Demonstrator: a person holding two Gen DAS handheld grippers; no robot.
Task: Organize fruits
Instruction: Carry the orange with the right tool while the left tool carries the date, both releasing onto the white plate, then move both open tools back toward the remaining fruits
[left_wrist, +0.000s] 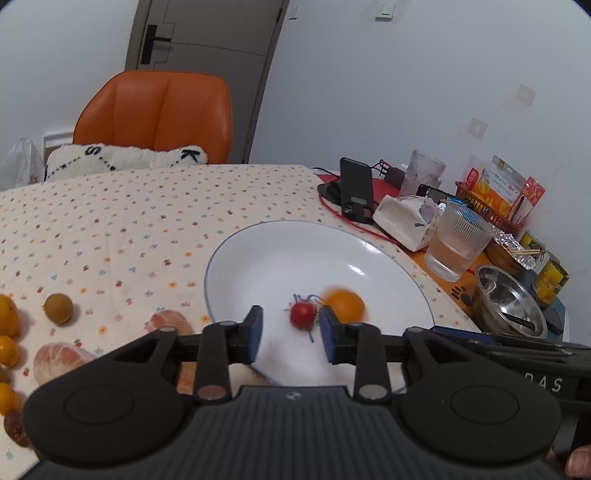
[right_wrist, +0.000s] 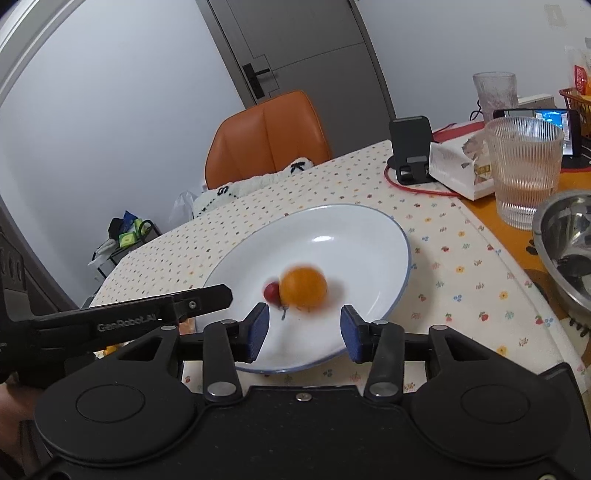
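A white plate (left_wrist: 229, 251) lies on the flowered tablecloth. In it are a small red fruit (left_wrist: 302, 315) and a round orange fruit (left_wrist: 343, 306), which is blurred by motion. My left gripper (left_wrist: 291, 334) is open just short of the red fruit, with nothing between its blue pads. In the right wrist view my right gripper (right_wrist: 304, 334) is open over the plate's (right_wrist: 369, 240) near rim. The orange fruit (right_wrist: 303, 288) is just ahead of it and not touching it, beside the red fruit (right_wrist: 271, 291). Loose on the cloth at left are a brown longan (left_wrist: 58, 308), small orange fruits (left_wrist: 7, 317) and peeled citrus pieces (left_wrist: 62, 360).
To the plate's right stand a ribbed glass of water (left_wrist: 456, 243), a steel bowl (left_wrist: 509, 306), a tissue box (left_wrist: 402, 219), a phone stand (left_wrist: 356, 190), cans (left_wrist: 550, 278) and a red basket (left_wrist: 491, 210). An orange chair (left_wrist: 155, 114) is behind the table.
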